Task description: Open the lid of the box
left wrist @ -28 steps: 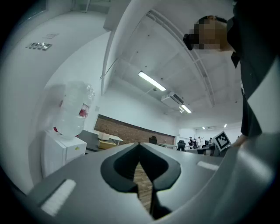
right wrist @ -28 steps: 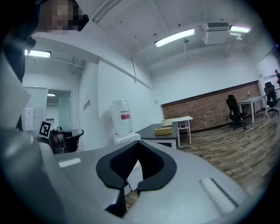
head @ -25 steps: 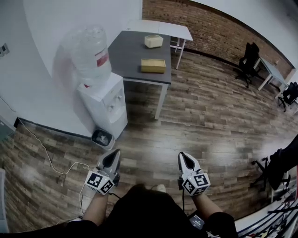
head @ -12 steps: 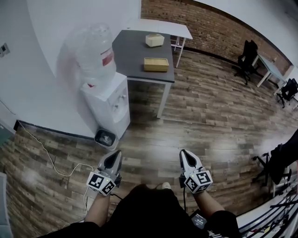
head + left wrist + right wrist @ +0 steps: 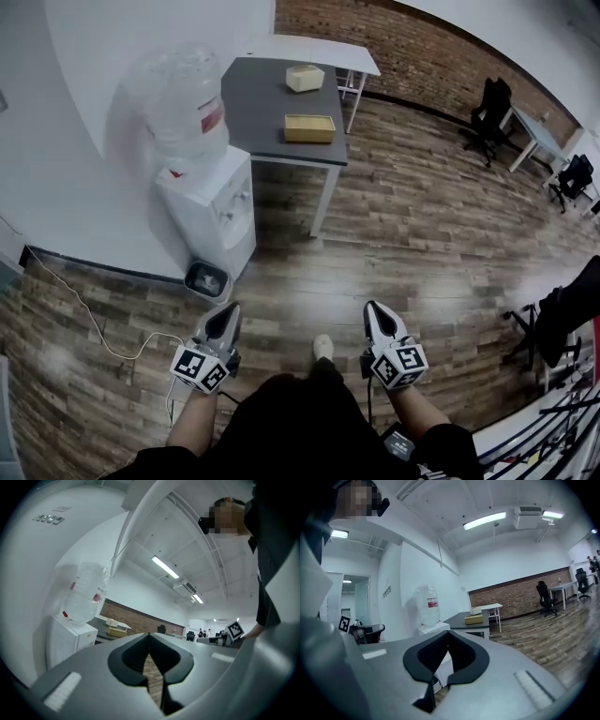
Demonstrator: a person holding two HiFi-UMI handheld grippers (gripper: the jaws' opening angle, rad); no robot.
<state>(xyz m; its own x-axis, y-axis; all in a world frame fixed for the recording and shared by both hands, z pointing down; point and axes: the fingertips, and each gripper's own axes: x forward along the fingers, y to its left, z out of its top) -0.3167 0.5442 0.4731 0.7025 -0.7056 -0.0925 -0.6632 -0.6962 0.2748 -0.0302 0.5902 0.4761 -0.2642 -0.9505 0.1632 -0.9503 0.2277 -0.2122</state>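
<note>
Two boxes rest on the dark grey table (image 5: 258,98) far ahead: a flat tan box (image 5: 309,128) near its front edge and a smaller cream box (image 5: 306,78) behind it. Both also show small in the left gripper view, tan box (image 5: 115,631), and in the right gripper view, tan box (image 5: 473,619). My left gripper (image 5: 229,308) and right gripper (image 5: 374,310) hang low over the wooden floor, well short of the table. Both are shut with nothing between the jaws; the tips meet in the left gripper view (image 5: 149,634) and the right gripper view (image 5: 446,633).
A white water dispenser (image 5: 211,211) with a large bottle (image 5: 183,98) stands against the wall left of the table, a small bin (image 5: 206,278) at its foot. A cable (image 5: 103,342) trails on the floor at left. Office chairs (image 5: 486,112) and desks stand at far right.
The person's shoe has stepped forward between the grippers and the room has shifted slightly in view. Both grippers stay shut and in much the same place in the picture.
</note>
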